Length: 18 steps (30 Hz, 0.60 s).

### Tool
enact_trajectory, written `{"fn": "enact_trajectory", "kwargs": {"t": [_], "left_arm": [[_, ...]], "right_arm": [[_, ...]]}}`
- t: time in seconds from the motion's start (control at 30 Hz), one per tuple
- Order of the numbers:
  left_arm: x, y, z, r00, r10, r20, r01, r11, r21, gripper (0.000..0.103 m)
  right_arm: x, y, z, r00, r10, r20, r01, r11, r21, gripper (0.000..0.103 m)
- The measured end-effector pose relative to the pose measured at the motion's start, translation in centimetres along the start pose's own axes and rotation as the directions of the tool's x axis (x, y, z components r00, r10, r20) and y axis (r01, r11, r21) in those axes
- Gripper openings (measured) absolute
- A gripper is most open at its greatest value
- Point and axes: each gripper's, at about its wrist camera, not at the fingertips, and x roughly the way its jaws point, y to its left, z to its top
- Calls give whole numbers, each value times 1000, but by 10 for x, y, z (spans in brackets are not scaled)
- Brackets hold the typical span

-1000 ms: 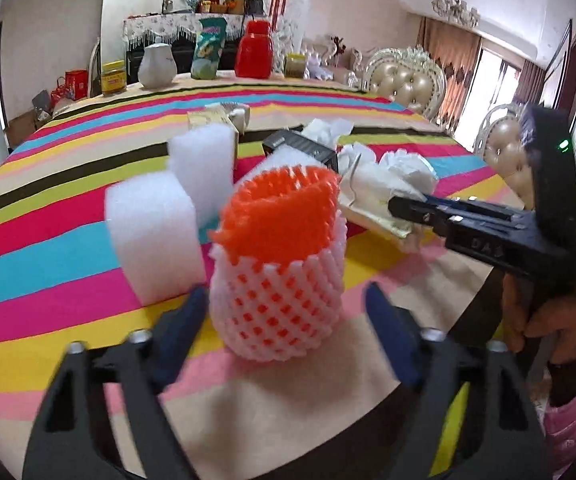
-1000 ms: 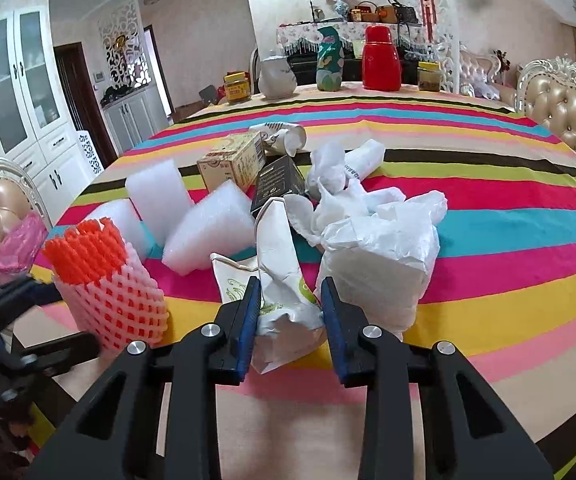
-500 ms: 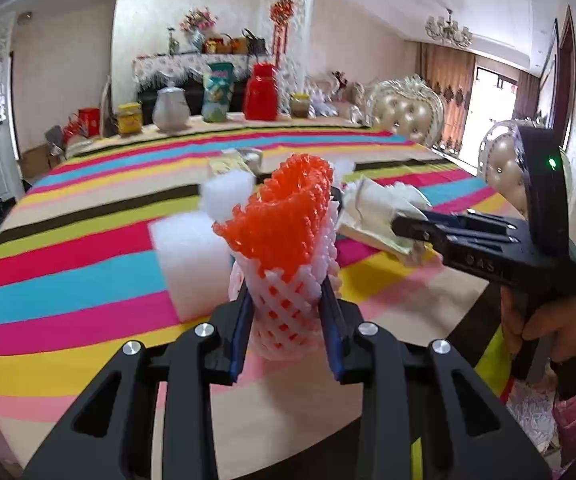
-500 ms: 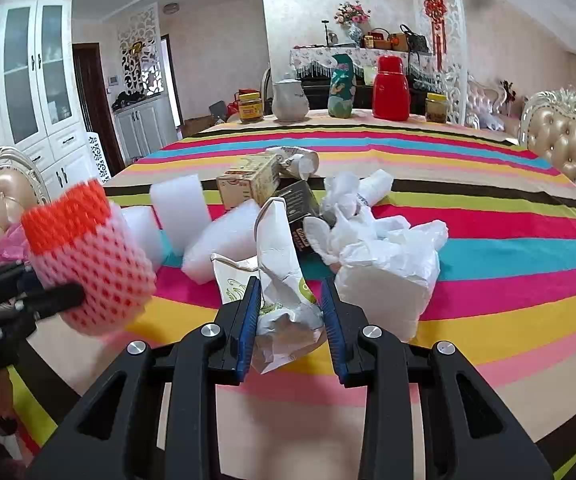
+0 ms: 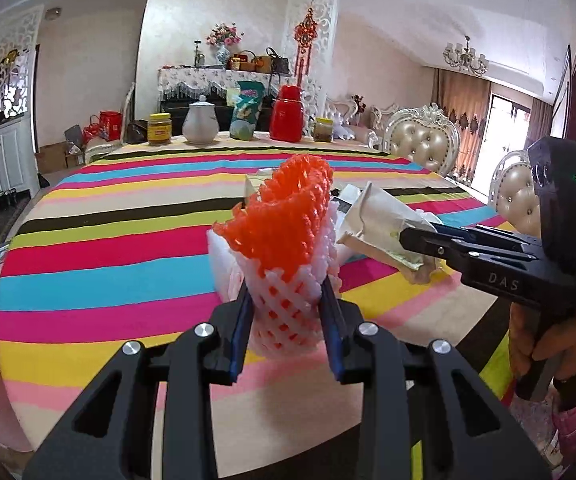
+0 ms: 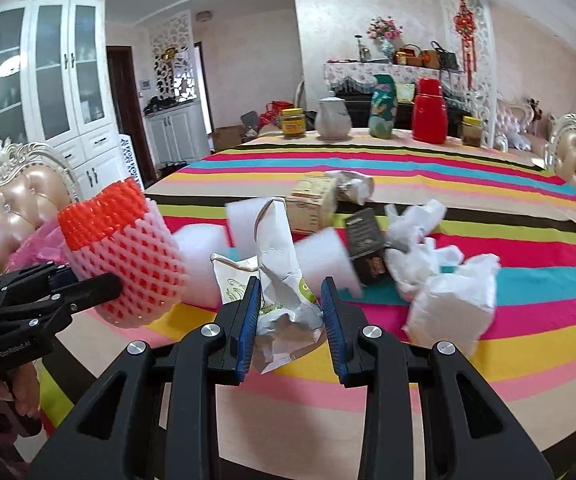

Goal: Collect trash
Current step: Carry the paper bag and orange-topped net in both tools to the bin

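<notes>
In the left wrist view, a foam net sleeve is clamped by the left hand-held gripper, seemingly lifted above the counter near its front edge. In the right wrist view, a crumpled paper bag is pinched by the right hand-held gripper over the counter's front edge.

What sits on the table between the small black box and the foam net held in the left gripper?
In the right wrist view, white foam blocks and the paper bag held by the right gripper lie between the black box and the foam net.
</notes>
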Motion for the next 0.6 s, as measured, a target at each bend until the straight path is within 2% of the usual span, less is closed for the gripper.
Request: {"fn": "enact_trajectory", "kwargs": {"t": [0.33, 0.47, 0.6], "left_arm": [[-42, 42, -3, 995, 68, 77, -64, 996, -61, 31], [-67, 66, -7, 986, 122, 109, -113, 990, -90, 31], [-93, 92, -7, 971, 193, 141, -177, 977, -123, 31]], "right_arm": [[11, 59, 18, 995, 86, 41, -84, 994, -66, 31], [23, 91, 25, 991, 131, 38, -127, 987, -103, 31], [33, 126, 34, 982, 183, 36, -176, 974, -145, 31]]}}
